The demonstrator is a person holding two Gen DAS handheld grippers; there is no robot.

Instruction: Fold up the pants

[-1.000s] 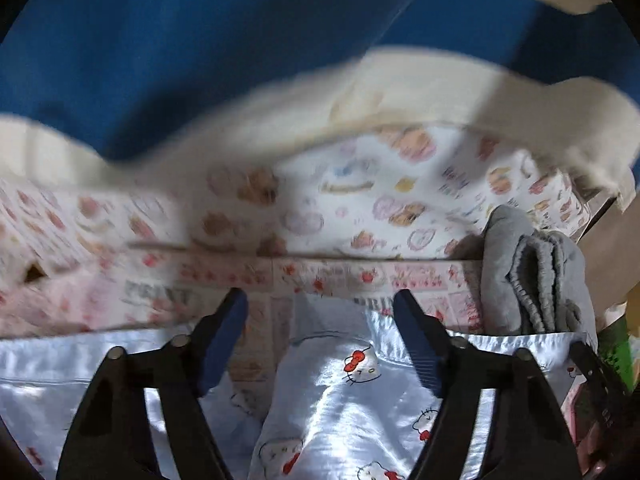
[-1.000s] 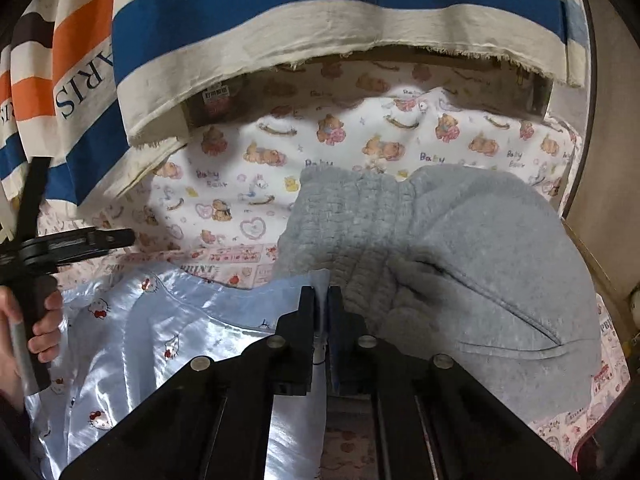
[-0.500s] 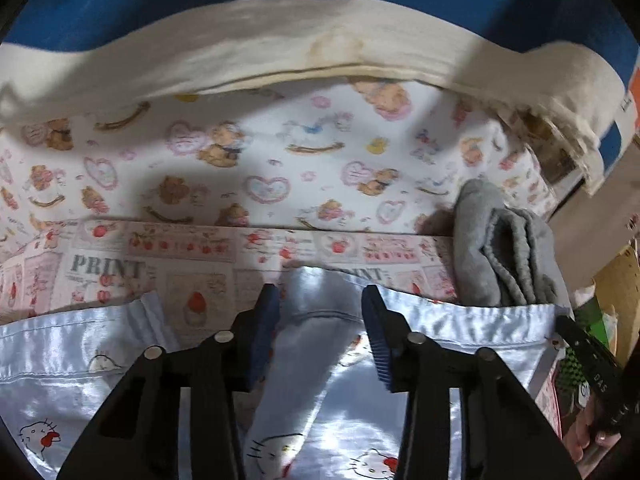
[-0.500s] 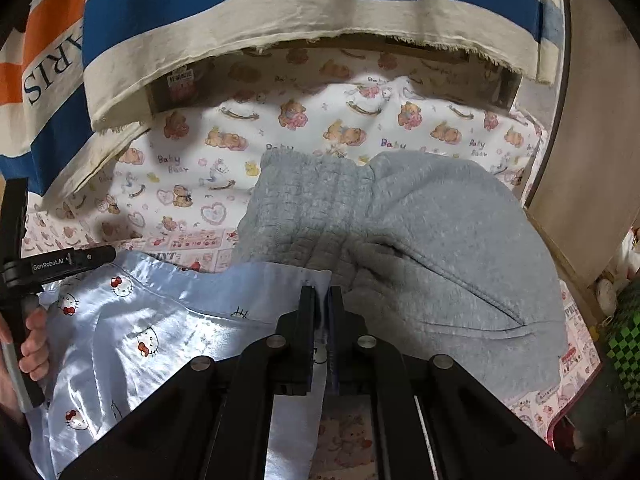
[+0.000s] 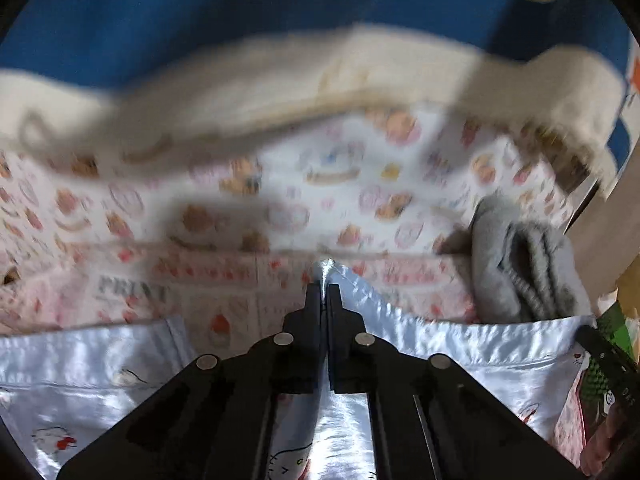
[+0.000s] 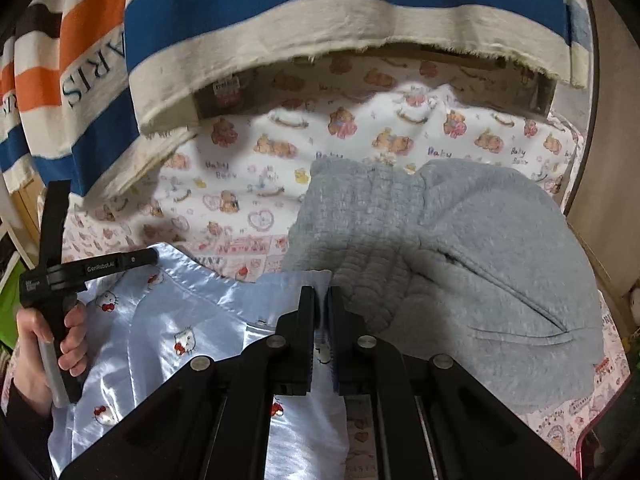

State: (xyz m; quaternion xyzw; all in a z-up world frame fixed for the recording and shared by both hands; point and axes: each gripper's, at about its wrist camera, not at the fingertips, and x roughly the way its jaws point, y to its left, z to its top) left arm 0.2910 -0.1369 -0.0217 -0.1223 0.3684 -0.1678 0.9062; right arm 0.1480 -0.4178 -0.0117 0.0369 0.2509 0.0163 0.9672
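The left gripper [image 5: 324, 292] has its jaws pressed together on a pinched fold of the pale blue satin pants [image 5: 460, 356], a small peak of the shiny cloth sticking out just past the fingertips. The right gripper [image 6: 321, 300] is likewise clamped on an edge of the same pants [image 6: 192, 320], the cloth caught between its two pads.

The pants lie spread below and to both sides of each pair of fingers, printed with small cat faces with red bows. From the right wrist view they stretch leftward from the tips towards the other tool, which a hand [image 6: 44, 344] grips by its handle at the far left.

Right of the right gripper's tips, and touching the pants' edge, sits a heap of grey fleece clothing [image 6: 460, 256], bulky and rising ahead of the fingers. The same grey garment [image 5: 524, 272] appears ahead and to the right of the left gripper, bunched up beside the blue cloth.

Under everything lies a white and pink bedsheet [image 6: 360, 136] printed with bears and hearts. Beyond both sets of tips a striped cream, blue and orange towel [image 6: 340, 12] hangs down over the far side. The left wrist view is blurred.
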